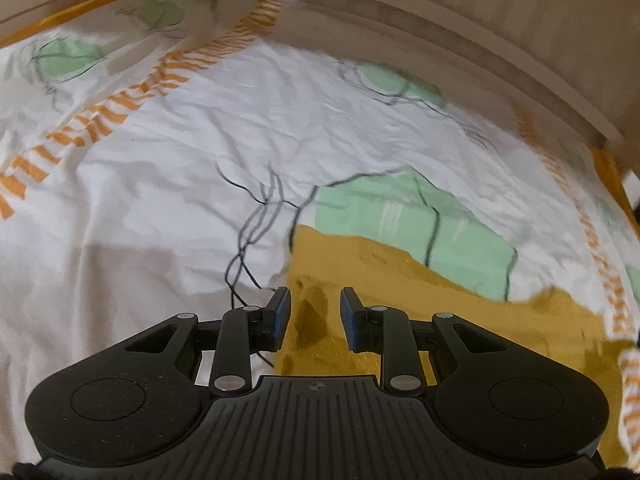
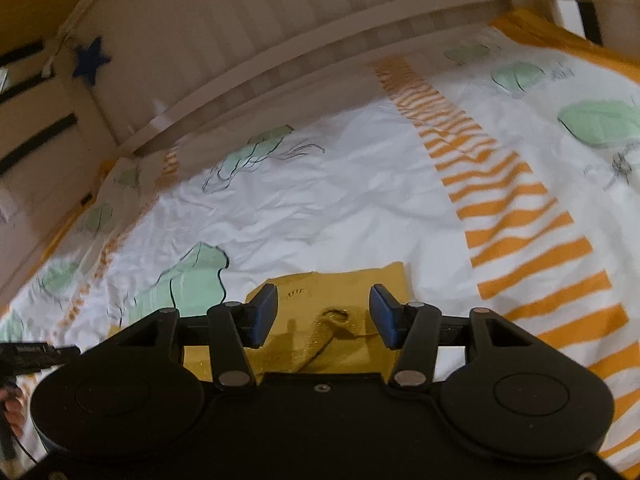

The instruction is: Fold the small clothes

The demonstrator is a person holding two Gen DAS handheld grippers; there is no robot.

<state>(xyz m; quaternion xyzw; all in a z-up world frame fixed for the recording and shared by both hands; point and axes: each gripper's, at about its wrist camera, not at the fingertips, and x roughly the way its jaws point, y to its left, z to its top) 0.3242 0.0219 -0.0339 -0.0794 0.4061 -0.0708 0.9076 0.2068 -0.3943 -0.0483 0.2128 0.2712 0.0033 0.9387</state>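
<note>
- One mustard garment [image 2: 340,316] is seen lying flat on the bed's printed cover [image 2: 320,208], low in the frame centre, apparently already folded over, with a rumpled ridge left
- The left gripper [image 1: 315,316] is held part open, gripping nothing
- The right gripper [image 2: 323,316] is held wider, empty, above the cloth
- Two grippers and one garment are counted

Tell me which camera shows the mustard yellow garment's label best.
The right wrist view: the mustard yellow garment lies centred beyond the open right gripper, with its printed label showing, though unreadable. The left wrist view shows only a plain stretch of it, no label.
</note>
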